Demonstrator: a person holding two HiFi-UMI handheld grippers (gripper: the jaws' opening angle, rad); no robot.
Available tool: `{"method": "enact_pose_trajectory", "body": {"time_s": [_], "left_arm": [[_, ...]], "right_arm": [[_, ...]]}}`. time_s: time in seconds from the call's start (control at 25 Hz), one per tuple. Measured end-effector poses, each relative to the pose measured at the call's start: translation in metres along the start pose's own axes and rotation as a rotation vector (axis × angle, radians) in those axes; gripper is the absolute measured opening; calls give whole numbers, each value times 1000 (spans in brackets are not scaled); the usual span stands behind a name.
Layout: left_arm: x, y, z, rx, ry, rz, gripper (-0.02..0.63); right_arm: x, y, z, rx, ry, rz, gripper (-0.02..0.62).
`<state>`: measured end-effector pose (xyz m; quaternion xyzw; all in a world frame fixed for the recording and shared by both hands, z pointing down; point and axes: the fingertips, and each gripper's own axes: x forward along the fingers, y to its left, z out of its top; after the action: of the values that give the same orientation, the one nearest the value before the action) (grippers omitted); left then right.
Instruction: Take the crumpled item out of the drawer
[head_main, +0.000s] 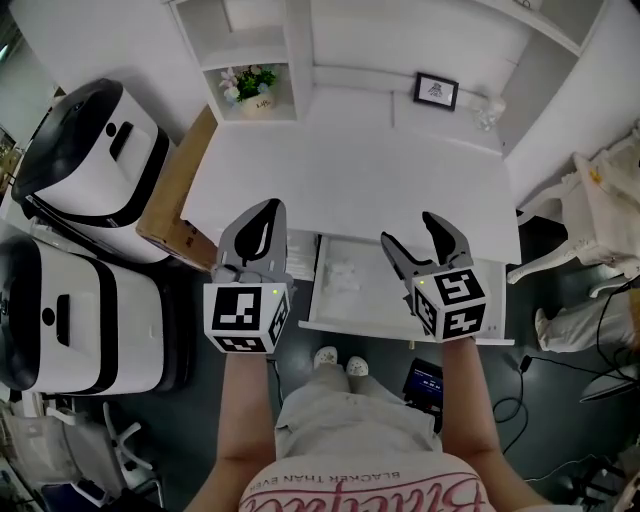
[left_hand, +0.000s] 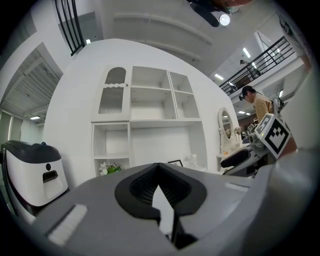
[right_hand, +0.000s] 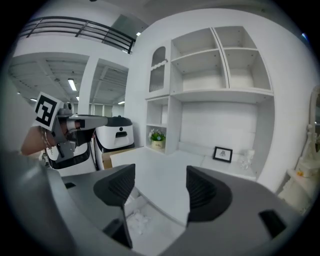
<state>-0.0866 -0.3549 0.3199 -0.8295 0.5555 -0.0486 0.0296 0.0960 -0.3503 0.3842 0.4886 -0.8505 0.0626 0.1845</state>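
Hovering right claw (head_main: 408, 232): spread wide, empty, over drawer (head_main: 400, 325).
Left claw (head_main: 262, 222): pressed together, empty.
Wad (head_main: 345, 275): light, may slip from shallow pinch.

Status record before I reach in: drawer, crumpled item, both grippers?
drawer: pulled open below the white desk
crumpled item: white, lying in the drawer's left part, untouched
left gripper: jaws together, empty, over the desk's front edge
right gripper: jaws apart, empty, above the drawer
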Motion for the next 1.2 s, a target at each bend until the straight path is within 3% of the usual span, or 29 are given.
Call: {"method": "enact_pose_trajectory", "body": {"time_s": [0.32, 0.64, 1.0, 1.2], "left_arm": [[14, 10, -42, -40, 86, -37, 9], [20, 3, -80, -71, 166, -74, 9], [20, 10, -111, -103, 229, -61, 9], [20, 16, -123, -112, 256, -53, 9]], "right_arm": [[41, 15, -67, 40, 185, 43, 308], [81, 35, -138, 144, 336, 128, 308], [127, 51, -211, 199, 493, 221, 308], [150, 55, -243, 189, 571, 249, 265]]}}
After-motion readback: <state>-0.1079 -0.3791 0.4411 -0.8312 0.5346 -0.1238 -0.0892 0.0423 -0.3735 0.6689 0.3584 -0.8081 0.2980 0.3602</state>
